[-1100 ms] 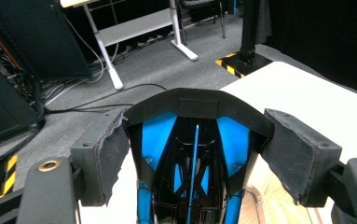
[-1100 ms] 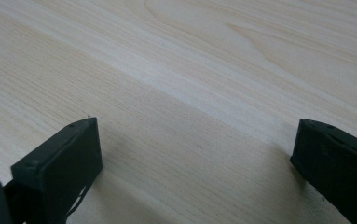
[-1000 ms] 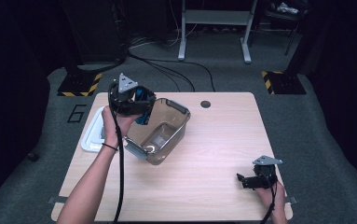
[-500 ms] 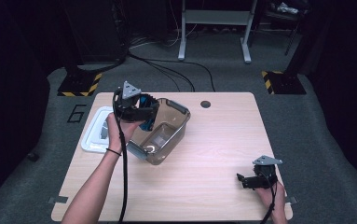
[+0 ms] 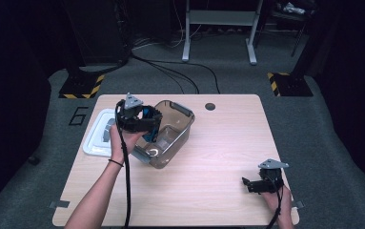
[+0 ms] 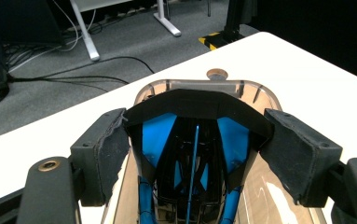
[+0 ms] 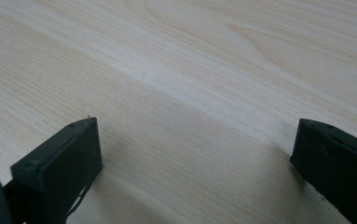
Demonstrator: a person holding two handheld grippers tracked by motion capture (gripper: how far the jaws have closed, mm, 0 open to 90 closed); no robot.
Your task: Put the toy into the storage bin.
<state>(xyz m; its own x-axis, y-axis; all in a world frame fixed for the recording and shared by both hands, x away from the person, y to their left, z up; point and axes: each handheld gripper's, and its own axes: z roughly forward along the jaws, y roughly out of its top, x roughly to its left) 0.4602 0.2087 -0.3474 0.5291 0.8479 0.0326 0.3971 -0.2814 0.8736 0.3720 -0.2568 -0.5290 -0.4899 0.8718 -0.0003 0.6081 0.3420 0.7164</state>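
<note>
Left hand-held gripper hovers over the near end of a clear plastic tub on the pale wood worktop; its jaws stand apart on either side of a black and blue object that sits inside the tub, and whether the pads touch it cannot be told; a white lid lies flat just beside the tub, at the worktop's left edge. Right hand-held gripper rests low near the worktop's front right corner, well apart from the tub, jaws wide apart over bare wood.

A large numeral "6" is marked on the grey floor
</note>
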